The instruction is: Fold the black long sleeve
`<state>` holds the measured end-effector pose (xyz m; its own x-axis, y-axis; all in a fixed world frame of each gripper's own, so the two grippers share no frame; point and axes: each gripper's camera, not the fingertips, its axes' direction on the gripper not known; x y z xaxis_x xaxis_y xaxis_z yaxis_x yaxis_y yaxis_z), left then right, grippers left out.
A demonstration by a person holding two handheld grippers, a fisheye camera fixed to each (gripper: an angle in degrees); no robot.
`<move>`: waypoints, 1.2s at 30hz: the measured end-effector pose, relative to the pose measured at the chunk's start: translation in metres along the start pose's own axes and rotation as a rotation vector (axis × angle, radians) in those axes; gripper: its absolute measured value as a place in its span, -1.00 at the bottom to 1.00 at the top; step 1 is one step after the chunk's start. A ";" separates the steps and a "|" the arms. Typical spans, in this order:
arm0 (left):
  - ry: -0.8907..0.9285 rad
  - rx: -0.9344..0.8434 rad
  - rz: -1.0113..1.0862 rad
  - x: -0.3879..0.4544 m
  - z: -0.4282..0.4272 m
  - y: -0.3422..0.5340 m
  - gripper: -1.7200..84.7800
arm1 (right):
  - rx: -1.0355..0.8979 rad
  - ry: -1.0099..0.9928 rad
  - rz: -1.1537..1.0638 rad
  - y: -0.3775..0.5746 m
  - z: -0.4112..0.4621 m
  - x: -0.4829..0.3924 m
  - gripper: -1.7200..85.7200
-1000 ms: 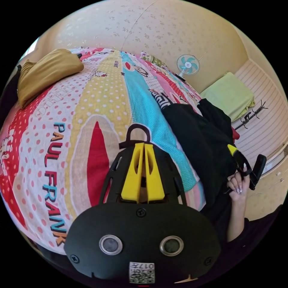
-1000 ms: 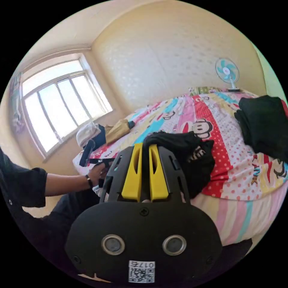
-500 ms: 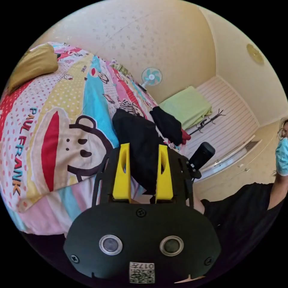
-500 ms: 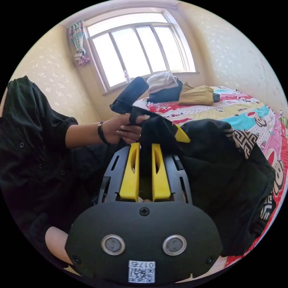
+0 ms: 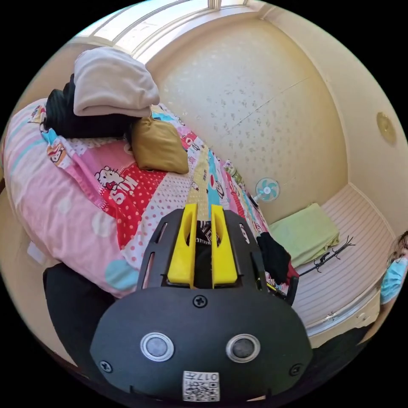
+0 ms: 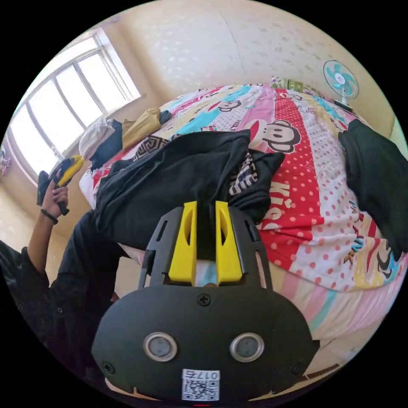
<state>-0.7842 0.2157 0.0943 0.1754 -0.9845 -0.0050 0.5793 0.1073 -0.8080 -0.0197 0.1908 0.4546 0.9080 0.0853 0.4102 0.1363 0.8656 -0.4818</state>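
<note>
Stretching across the bed's (image 6: 340, 238) near edge, the black long sleeve (image 6: 178, 178) is clamped by both grippers, right (image 6: 206, 212) and left (image 5: 203, 214), pulled between them.

A fan (image 5: 267, 189) stands beyond the cartoon-print bedspread (image 6: 306, 178).

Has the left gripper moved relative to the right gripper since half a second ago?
Yes. In the right gripper view, the left gripper has swung away from the right gripper, toward the window.
</note>
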 end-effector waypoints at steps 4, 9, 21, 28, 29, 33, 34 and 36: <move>-0.117 -0.222 0.142 0.045 0.066 0.019 -0.74 | 0.075 -0.151 -0.301 0.003 -0.081 -0.018 -0.92; -0.087 -0.254 0.303 0.086 0.114 0.036 -0.77 | 0.131 -0.450 -0.725 0.071 -0.174 -0.004 -0.94; -0.490 -0.547 0.396 0.031 0.297 0.088 -0.70 | 0.588 -0.410 0.190 0.005 -0.149 0.124 -0.77; -0.420 -0.502 0.385 0.030 0.292 0.137 -0.88 | -0.241 -0.233 0.047 -0.165 0.018 0.097 -0.76; -0.417 -0.498 0.383 0.030 0.290 0.141 -0.90 | -0.358 -0.176 0.006 -0.169 0.038 0.087 -0.77; -0.377 -0.530 0.368 0.033 0.259 0.157 -0.94 | -0.341 -0.020 -0.112 -0.162 -0.004 0.050 -0.89; -0.348 -0.476 0.360 0.040 0.232 0.160 -0.95 | -0.224 -0.010 -0.111 -0.154 -0.043 0.038 -0.90; -0.252 -0.337 0.384 0.063 0.174 0.165 -0.95 | 0.005 -0.052 -0.105 -0.136 -0.121 0.019 -0.92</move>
<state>-0.5388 0.1954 0.0631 0.5321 -0.8153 -0.2284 0.1573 0.3602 -0.9195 0.0268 0.0146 0.4341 0.8671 0.0193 0.4977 0.2274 0.8737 -0.4300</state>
